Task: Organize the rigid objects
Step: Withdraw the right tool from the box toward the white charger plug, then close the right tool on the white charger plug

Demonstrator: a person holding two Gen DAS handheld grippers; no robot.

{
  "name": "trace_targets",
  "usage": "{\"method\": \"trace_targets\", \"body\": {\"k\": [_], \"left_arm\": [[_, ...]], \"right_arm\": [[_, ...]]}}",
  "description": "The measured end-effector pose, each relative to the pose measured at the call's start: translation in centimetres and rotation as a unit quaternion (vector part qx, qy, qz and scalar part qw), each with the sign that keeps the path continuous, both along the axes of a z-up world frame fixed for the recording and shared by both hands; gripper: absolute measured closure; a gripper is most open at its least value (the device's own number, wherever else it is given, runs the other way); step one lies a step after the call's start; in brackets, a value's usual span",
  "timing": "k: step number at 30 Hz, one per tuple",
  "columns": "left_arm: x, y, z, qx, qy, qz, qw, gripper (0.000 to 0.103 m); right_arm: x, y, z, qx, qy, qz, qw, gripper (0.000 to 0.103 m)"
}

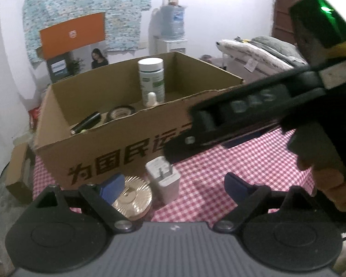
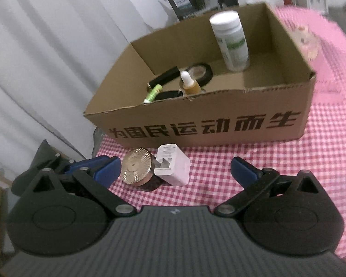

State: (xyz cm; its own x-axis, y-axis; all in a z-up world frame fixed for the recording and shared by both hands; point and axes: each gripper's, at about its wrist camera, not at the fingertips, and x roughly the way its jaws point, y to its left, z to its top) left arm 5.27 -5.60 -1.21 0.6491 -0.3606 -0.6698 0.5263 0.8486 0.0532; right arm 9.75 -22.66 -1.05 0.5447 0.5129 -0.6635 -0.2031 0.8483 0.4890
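Nearest, both tools are spread wide and carry nothing. The right gripper [image 2: 176,173] hovers low over the checked tablecloth [image 2: 242,161] with its blue pads [image 2: 244,172] on either side of the two items not yet boxed; neither pad touches them. The left gripper [image 1: 173,185] sits just beside the same pair, its left pad [image 1: 111,188] overlapping the disc in view, though contact is hard to call through the fisheye blur.

The two loose items: a gold ribbed round lid or compact [image 2: 137,169], tilted up on its edge, and a white plug charger [image 2: 173,167] lying on its side, prongs facing the disc, the two touching. They sit right at the front wall of the cardboard box [image 2: 207,124], probably left close so the lift into it is short.

In the box, from front to back:
- green battery [image 2: 152,93] and amber dropper bottle [image 2: 189,84] against the front wall
- black cylinder [image 2: 163,76] and black tape roll [image 2: 199,70] behind them, lying flat
- white supplement bottle [image 2: 230,39] upright toward the back, away from the small things

The right half of the box floor is bare, so there is room for both leftovers. In the left wrist view the right tool's body crosses overhead, in front of the box wall. Judged step: lining up on the charger or the disc, most items already in.
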Motion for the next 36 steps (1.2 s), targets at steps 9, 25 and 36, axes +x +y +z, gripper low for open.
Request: {"method": "trace_targets", "body": {"k": [9, 25, 36], "left_arm": [[3.0, -1.5, -1.8, -0.003, 0.046, -0.015, 0.9988, 0.021], [3.3, -2.0, -2.2, -0.043, 0.087, -0.018, 0.9951, 0.022], [0.5, -3.8, -2.8, -0.09, 0.091, -0.078, 0.9888, 0.031]], "right_arm": [[2.9, -1.1, -2.1, 0.052, 0.032, -0.017, 0.998, 0.014], [4.0, -1.4, -4.3, 0.061, 0.079, 0.001, 0.995, 0.054], [1.2, -5.1, -4.2, 0.055, 0.096, -0.03, 0.993, 0.055]]}}
